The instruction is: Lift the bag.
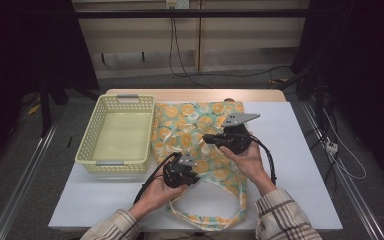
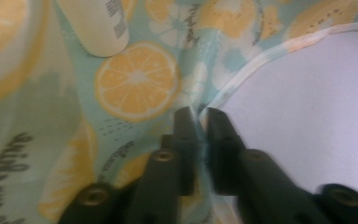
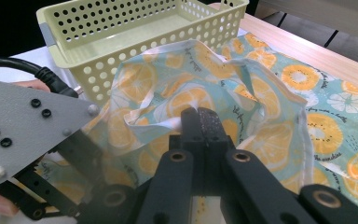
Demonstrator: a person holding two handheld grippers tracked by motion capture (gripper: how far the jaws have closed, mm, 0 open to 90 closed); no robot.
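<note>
A cloth tote bag (image 1: pixel 190 125) printed with orange slices lies spread on the white table (image 1: pixel 300 160). My left gripper (image 1: pixel 196 176) sits at the bag's near part. In the left gripper view its jaws (image 2: pixel 198 116) pinch the bag's hemmed edge (image 2: pixel 135 79), with a thin fold of cloth between the pads. My right gripper (image 1: pixel 206 139) is over the bag's middle. In the right gripper view its jaws (image 3: pixel 200 116) are shut on a raised white-lined fold of the bag (image 3: pixel 270 102), which lifts the cloth into a peak.
A pale yellow perforated basket (image 1: pixel 87 140) stands left of the bag, with its wall (image 3: pixel 135 56) just behind the lifted cloth. The bag's handles (image 1: pixel 205 217) loop toward the near table edge. The left gripper's grey plate (image 3: pixel 23 126) sits close beside the right jaws.
</note>
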